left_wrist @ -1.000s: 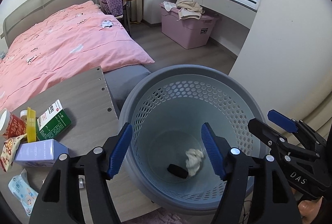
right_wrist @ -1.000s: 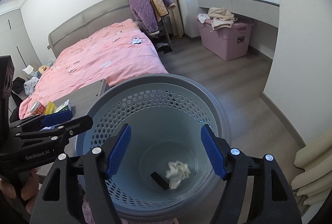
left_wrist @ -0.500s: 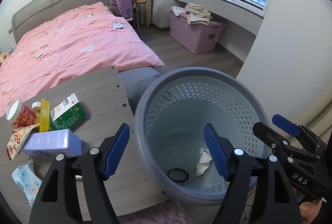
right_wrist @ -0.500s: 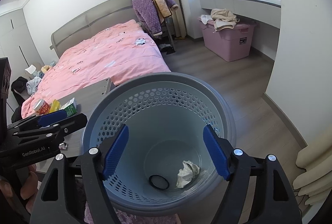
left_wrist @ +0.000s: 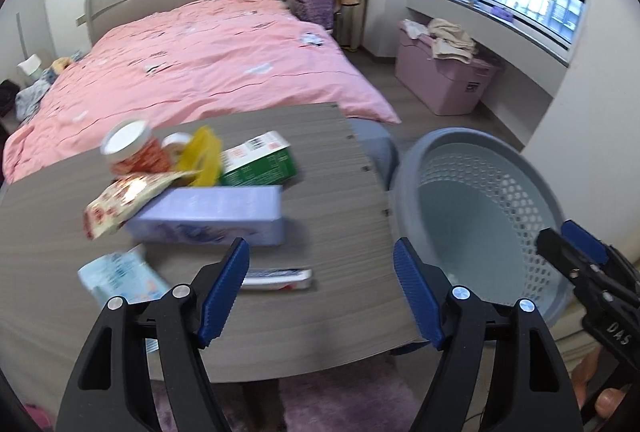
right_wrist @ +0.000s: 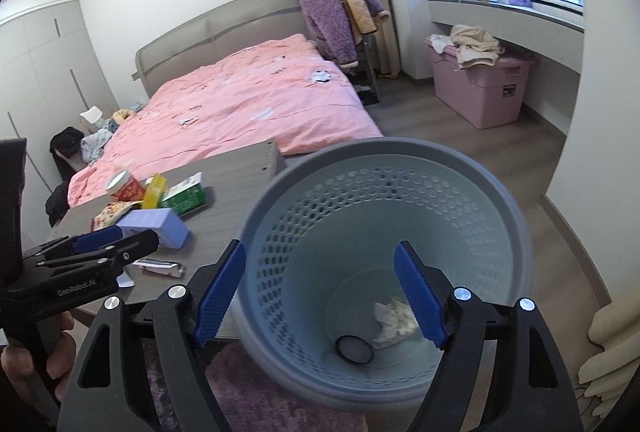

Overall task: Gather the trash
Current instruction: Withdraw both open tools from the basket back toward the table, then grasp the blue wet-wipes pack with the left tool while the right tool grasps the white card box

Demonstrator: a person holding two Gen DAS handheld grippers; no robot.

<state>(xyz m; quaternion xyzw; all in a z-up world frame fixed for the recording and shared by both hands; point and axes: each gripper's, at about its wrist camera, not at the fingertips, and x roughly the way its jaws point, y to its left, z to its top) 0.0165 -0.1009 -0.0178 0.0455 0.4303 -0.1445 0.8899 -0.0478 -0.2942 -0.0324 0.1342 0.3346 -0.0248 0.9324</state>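
On the grey table [left_wrist: 320, 312], just ahead of the left gripper [left_wrist: 320, 292], lies a flat white tube [left_wrist: 280, 278], the nearest piece of trash. It looks light and soft, likely slippery, so a pinch across its middle seems safest. Beyond it sit a lilac box [left_wrist: 208, 212], a snack packet [left_wrist: 120, 200], a green carton [left_wrist: 260, 162] and a red cup [left_wrist: 132, 148], crowded together. Both claws are spread wide and empty; the right gripper [right_wrist: 320, 296] hangs over the grey perforated bin [right_wrist: 516, 216], which stands against the table's right edge and holds a crumpled tissue [right_wrist: 394, 320] and a black ring [right_wrist: 354, 349]. Bare tabletop between tube and bin leaves room to carry across.
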